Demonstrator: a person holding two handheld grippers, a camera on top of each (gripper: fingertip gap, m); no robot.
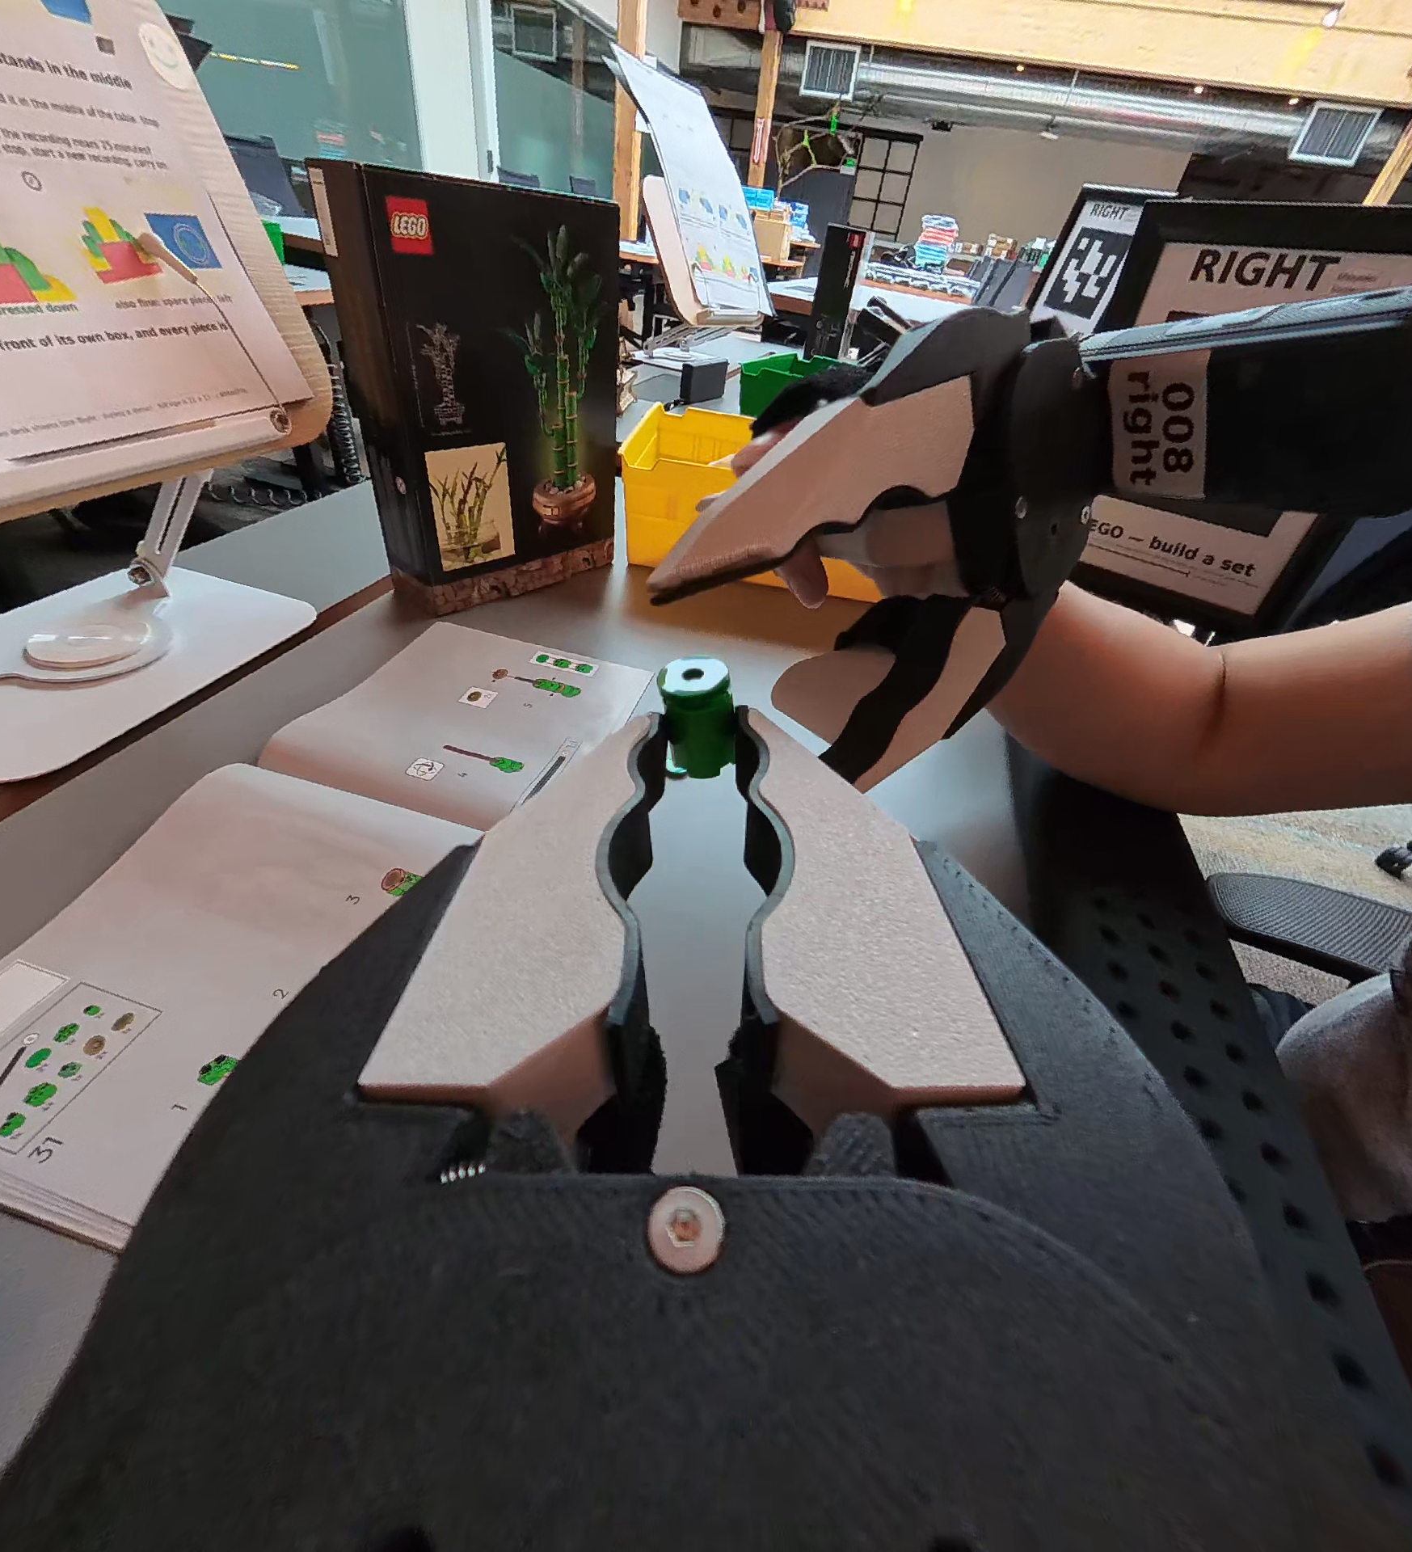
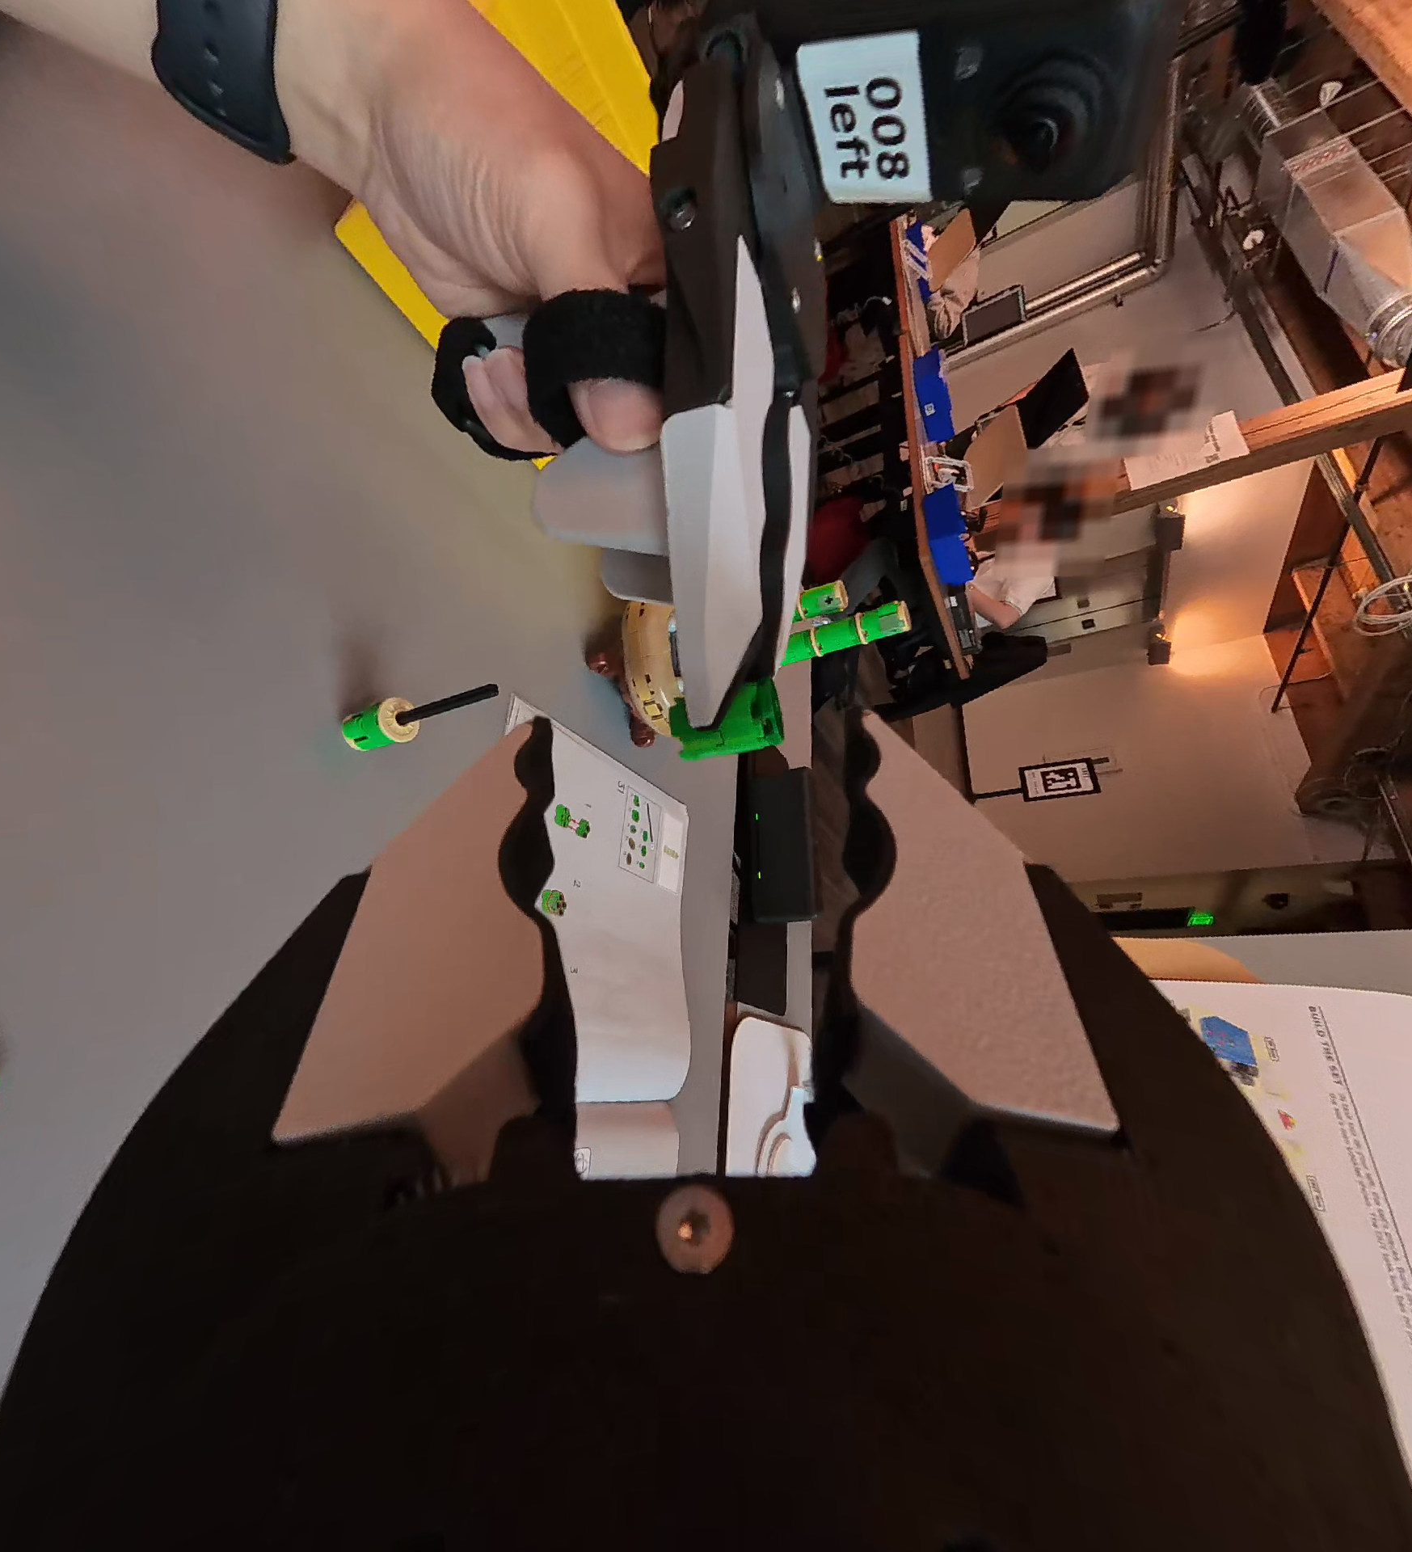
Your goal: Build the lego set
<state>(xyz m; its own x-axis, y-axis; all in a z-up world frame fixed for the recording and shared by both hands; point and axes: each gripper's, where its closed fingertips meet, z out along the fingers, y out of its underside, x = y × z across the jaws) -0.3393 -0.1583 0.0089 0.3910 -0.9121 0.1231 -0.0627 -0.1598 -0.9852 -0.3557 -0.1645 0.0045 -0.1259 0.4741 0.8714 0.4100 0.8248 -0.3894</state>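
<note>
a green cylindrical lego piece [image 1: 695, 722] is pinched upright between the tips of the left gripper [image 1: 698, 739], held above the grey table [image 1: 349, 655] just beside the open instruction booklet [image 1: 282, 857]. the right gripper [image 2: 698, 756] hovers close by with its jaws spread and nothing between them. farther out, a green-and-tan piece on a black axle [image 2: 400, 718] lies on the table, the partly built bamboo model [image 2: 837, 630] stands beyond the left gripper, and a yellow bin [image 1: 669, 487] sits beside the set's box [image 1: 492, 386].

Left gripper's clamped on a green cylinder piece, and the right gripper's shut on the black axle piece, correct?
Not quite. The left gripper does clamp the green cylinder piece, but the right gripper is open and empty in the right wrist view; the black axle piece lies on the table.
</note>
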